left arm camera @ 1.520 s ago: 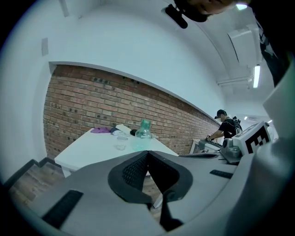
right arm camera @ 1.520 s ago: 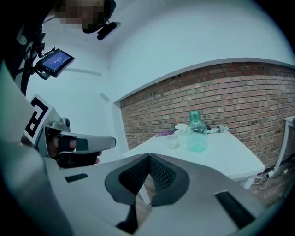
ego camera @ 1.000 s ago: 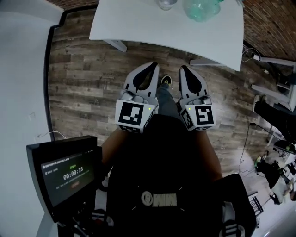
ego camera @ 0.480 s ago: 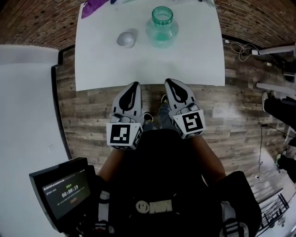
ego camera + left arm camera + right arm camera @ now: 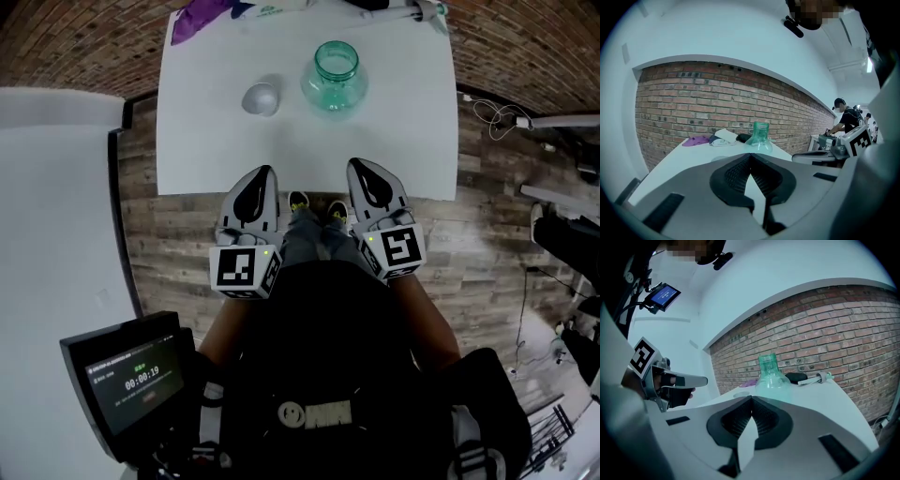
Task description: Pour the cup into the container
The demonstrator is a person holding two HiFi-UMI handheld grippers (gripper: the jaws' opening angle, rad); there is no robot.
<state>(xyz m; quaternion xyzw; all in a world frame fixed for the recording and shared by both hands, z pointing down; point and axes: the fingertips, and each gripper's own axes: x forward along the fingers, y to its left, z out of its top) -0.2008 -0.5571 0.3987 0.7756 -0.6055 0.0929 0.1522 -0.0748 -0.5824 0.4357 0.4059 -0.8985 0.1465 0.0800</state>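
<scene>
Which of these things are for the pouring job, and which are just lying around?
For the job:
- cup
- green container
- left gripper and right gripper, both shut and empty
- white table they stand on

Lying about:
- purple cloth
- timer screen

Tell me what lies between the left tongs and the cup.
Only bare white table, seen in the head view, separates the left tongs from the cup.

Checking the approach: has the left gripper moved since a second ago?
Yes. The left gripper moved toward the table; its tip now overlaps the table's near edge, where a gap showed before.
</scene>
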